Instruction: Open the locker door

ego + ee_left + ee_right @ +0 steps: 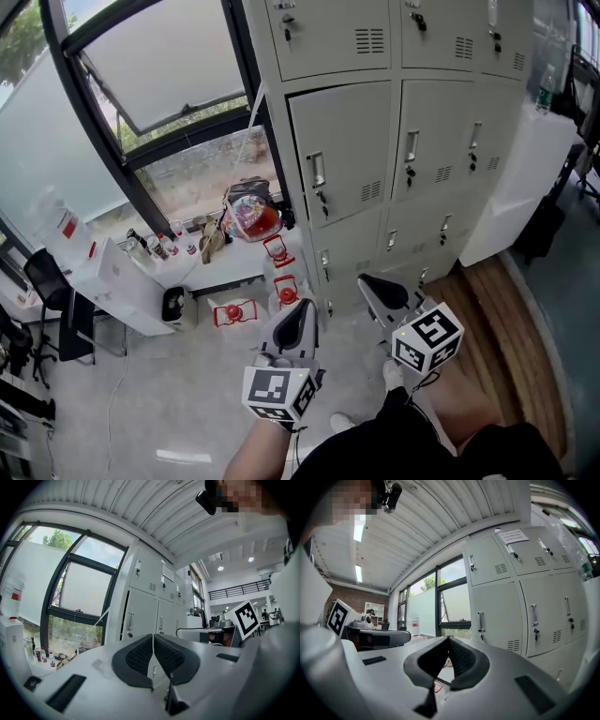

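Grey steel locker door (342,150) dead ahead, well apart from both tools, its handle (317,172) upright at the left edge. Left hand-held gripper (298,323) and right hand-held gripper (378,289) are pressed together, empty; the right looks nearer.

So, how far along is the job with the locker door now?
Done: nothing yet; the locker doors all look closed. In hand: the left hand-held gripper and the right hand-held gripper are held short of the doors, each with jaws together and empty. Left: reach a door handle, grip it and pull the door open.
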`<state>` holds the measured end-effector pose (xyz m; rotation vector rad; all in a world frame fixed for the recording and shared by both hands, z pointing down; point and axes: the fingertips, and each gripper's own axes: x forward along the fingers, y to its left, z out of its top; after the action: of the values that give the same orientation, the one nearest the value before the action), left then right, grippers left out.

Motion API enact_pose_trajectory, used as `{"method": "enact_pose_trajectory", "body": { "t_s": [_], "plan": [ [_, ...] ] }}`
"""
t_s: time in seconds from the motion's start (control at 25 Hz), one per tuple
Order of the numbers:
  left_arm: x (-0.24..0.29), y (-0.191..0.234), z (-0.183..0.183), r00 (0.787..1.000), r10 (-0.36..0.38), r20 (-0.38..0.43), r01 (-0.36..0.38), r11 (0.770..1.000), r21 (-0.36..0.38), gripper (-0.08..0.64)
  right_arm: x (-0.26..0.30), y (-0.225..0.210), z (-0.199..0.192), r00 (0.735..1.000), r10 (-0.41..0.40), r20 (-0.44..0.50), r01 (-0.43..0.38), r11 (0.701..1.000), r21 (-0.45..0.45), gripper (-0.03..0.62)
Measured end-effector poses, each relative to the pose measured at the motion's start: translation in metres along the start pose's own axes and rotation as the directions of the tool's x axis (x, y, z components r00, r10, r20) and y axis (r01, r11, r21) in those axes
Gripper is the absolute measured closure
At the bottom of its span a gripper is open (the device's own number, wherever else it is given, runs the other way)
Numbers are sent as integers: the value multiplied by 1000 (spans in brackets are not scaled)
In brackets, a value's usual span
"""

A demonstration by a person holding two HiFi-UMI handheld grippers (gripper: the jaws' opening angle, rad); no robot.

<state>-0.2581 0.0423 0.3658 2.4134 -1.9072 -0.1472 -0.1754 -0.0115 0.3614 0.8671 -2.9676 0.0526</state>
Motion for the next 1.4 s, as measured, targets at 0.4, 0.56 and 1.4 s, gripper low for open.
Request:
{"method": "enact_pose_trajectory", "body": {
  "t_s": [0.4, 0.56, 1.4],
  "plan": [
    [32, -28, 4, 997, -77, 0, 77, 997, 13, 537, -9, -40, 12, 998, -68, 12, 68, 998, -16, 538],
    [47, -39, 5, 995, -99, -4, 99, 995, 19, 537, -13, -57, 16, 996, -84, 17, 84, 996, -16, 538],
    [166, -86, -4, 985, -170, -37, 171, 985, 23, 537, -8, -186, 21, 989, -147, 17, 147, 989, 6, 538]
  ]
}}
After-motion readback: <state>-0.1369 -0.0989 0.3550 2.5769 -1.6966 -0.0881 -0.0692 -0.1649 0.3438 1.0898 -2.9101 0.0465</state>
